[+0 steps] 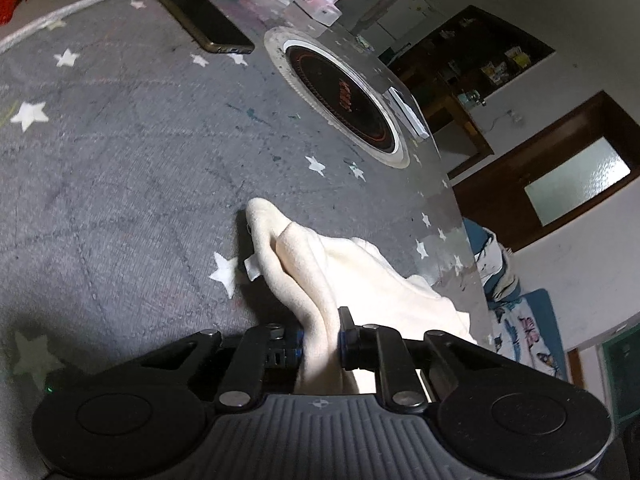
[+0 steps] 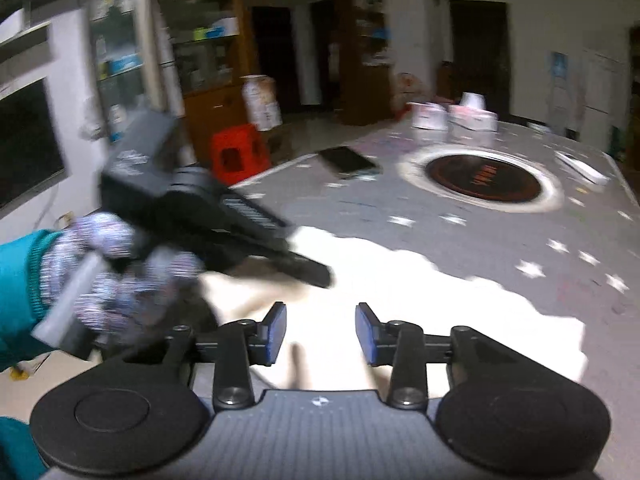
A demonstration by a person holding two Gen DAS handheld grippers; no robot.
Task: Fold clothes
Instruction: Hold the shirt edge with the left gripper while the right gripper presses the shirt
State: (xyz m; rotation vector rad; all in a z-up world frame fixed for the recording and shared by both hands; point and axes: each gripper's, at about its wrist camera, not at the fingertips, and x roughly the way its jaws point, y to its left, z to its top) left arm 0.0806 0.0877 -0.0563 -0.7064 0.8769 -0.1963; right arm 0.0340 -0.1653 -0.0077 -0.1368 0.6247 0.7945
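Cream fleece garment (image 1: 360,272), the item to be folded, lies bunched on the grey star-printed bench cover (image 1: 120,160), on the near side of the round black induction hob (image 1: 344,100) set into the bench.

Left of the hob: a dark rectangular phone (image 1: 200,18) lies flat, well apart from the garment. The left claw (image 1: 322,340) is nearly closed and pinches a raised ridge of the cream cloth between its pads; the ridge runs forward from the jaws toward the hob. In the right wrist view the same claw is held by a hand in a speckled knit glove (image 2: 112,272) with a teal sleeve.

Nearer than the hob and to its right: the right claw (image 2: 321,330) stands partly open above the flat part of the garment, nothing between its blue pads (image 2: 276,332).

Procedure, as judged: keep the left pinch firm; lower the right claw onto a matching edge of cloth before closing. Lift both evenly so the layer carries over without twisting.

Clearances: open cover lies between garment and hob, enough room for a fold. The bench edge runs close along the right of the garment; keep cloth inboard. White tissue packs (image 2: 472,116) beyond the hob are clear of the work.
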